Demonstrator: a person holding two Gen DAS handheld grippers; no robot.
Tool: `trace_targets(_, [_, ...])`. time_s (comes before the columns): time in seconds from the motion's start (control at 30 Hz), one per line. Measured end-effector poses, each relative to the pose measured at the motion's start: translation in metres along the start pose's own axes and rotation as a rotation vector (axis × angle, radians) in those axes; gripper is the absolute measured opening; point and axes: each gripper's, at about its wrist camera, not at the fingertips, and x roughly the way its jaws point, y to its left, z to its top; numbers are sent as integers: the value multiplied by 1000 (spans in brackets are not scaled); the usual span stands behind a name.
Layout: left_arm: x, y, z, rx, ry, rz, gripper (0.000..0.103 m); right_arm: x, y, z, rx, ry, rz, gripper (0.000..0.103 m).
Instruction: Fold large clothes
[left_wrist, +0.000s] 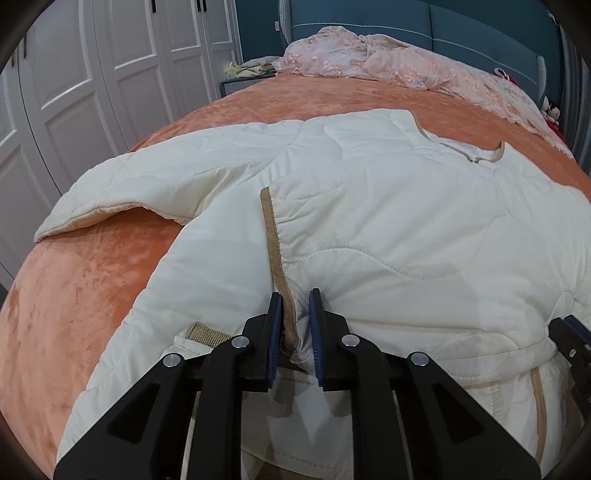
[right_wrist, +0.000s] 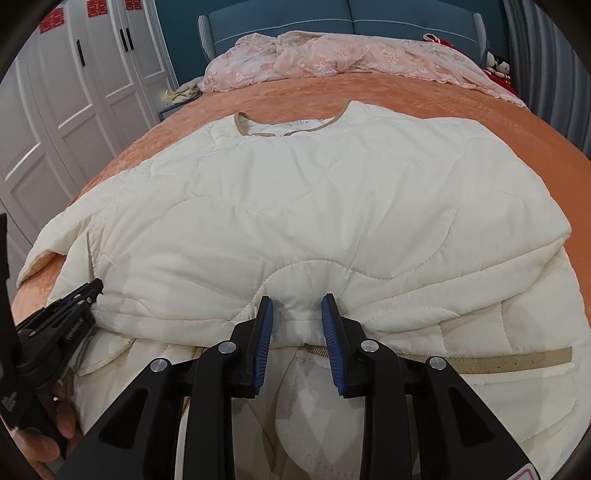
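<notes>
A cream quilted jacket (left_wrist: 369, 206) with tan trim lies spread on the orange bedspread (left_wrist: 92, 273), collar toward the headboard; it also shows in the right wrist view (right_wrist: 295, 199). My left gripper (left_wrist: 297, 295) is shut on the jacket's tan-trimmed front edge near the hem. My right gripper (right_wrist: 297, 301) pinches a bunched fold of the jacket's lower part between its blue pads. The left gripper appears at the left edge of the right wrist view (right_wrist: 88, 291). The left sleeve (left_wrist: 122, 192) lies out to the left.
A pink lace cover (right_wrist: 332, 55) lies crumpled by the blue headboard (right_wrist: 351, 14). White wardrobe doors (left_wrist: 74, 74) stand to the left. A small nightstand with items (left_wrist: 243, 72) sits beside the bed. Dolls (right_wrist: 498, 64) sit at the far right.
</notes>
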Motion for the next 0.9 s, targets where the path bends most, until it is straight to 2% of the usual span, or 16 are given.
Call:
trace_targets(0.1, [-2,13,3,-61,15,-73,18,-2,2,-1,-13,-9,-15,27])
trace_targets(0.13, [-5,22,6,-97,31,-118,24,-4,2,-2,-14,-9,-17,27])
trace_targets(0.17, [-10,38,10,-152,66,-182,37,-4,2,-3,-12,-9,-16,27])
trace_targets(0.23, [-25,71,16,-247,88,-249,47,-5,0,-3,-7,-12,-11,27])
trace_targets(0.3, [-42,113,24,-324,47,-237,62,-6,1,-3,-9,-15,-15,27])
trace_targets(0.33, [-47,136,29,-355,31,-214,75,-6,1,-3,-11,-16,-18,27])
trace_targets(0.37, [-50,159,34,-388,20,-187,83,-6,2,-3,-12,-18,-20,27])
trace_targets(0.47, [-32,257,50,-536,56,-113,83,-6,2,-3,-9,-21,-20,27])
trace_targets(0.53, [-14,303,53,-615,88,-76,83,-6,2,-2,-12,-20,-24,27])
trace_targets(0.6, [11,354,51,-735,137,-46,82,-5,4,-2,-21,-22,-36,27])
trace_targets(0.7, [37,399,41,-921,173,-96,71,-4,7,-3,-31,-26,-50,27])
trace_targets(0.8, [51,415,38,-1026,161,-151,64,-3,8,-3,-37,-30,-58,27])
trace_targets(0.83, [53,415,41,-1025,161,-152,47,-3,9,-4,-38,-32,-60,27])
trace_targets(0.87, [57,414,45,-1008,172,-161,18,-3,9,-4,-39,-34,-62,27])
trace_targets(0.9, [61,409,53,-978,198,-175,9,-3,9,-4,-40,-36,-63,27])
